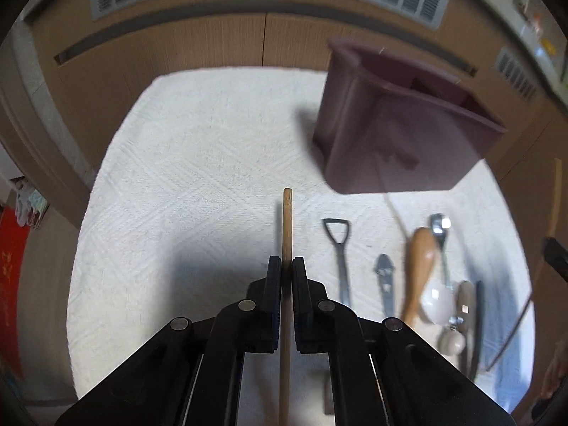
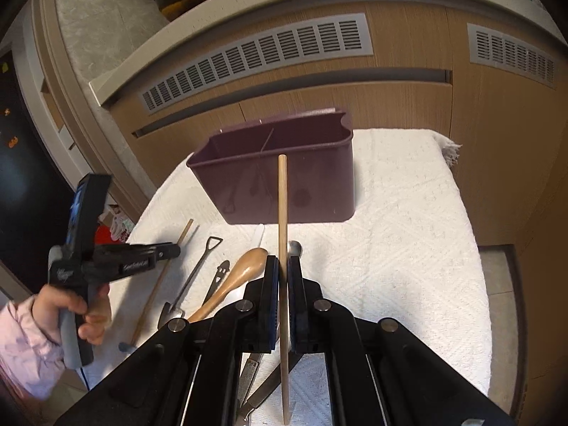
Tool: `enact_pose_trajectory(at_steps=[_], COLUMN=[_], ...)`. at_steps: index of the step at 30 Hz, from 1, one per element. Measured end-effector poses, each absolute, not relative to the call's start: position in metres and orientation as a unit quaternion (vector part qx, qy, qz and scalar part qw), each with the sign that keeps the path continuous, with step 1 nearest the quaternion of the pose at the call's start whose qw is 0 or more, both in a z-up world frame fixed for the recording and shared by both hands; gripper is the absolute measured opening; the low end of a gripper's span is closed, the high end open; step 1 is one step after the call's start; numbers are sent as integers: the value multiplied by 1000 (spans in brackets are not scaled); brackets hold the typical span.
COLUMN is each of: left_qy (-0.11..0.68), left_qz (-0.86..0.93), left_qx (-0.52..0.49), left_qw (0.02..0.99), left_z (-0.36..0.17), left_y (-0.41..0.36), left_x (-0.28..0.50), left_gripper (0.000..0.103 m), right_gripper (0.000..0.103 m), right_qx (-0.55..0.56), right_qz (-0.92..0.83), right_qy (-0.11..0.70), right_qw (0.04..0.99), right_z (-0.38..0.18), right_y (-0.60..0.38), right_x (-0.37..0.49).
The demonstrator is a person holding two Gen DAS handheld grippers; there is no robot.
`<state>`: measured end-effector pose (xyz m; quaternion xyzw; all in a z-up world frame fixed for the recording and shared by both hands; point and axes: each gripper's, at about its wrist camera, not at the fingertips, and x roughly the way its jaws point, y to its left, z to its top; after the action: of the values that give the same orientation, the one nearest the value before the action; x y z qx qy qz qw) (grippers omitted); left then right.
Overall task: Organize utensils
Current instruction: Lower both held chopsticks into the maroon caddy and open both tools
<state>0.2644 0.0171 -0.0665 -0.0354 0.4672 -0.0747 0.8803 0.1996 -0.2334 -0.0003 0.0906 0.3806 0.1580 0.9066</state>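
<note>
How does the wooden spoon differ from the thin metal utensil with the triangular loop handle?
The wooden spoon is light brown and thick; the metal utensil is dark grey and slim. The wooden spoon's far end is broad and rounded; the metal utensil's is an open triangular loop. Both lie on the white towel before the purple caddy.

My right gripper is clamped on 1 wooden chopstick, which stands nearly upright between the pads, its top end in front of the maroon utensil caddy. The caddy (2 compartments, split by a thin divider) sits on the white textured cloth covering the surface. At left, a hand in a pink sleeve holds the left gripper, closed on a second chopstick. Between them lie a wooden spoon and a shovel-handled utensil.
</note>
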Motion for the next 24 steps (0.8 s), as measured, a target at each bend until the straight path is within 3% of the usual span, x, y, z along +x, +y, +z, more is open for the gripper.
enact_pose_trajectory(at_steps=[8, 24], left_qy=[368, 279], left_qz=[-101, -137], left_qx=[-99, -94], left_qw=[919, 946], left_z=[-19, 50], left_y=[27, 21], left_x=[211, 192], left_gripper=[6, 6], right_gripper=[4, 4], right_qx=[82, 63], right_qz=[155, 153], right_qy=[372, 322], right_qw=[911, 932], right_z=[10, 48], right_y=[-234, -237], right_x=[188, 167])
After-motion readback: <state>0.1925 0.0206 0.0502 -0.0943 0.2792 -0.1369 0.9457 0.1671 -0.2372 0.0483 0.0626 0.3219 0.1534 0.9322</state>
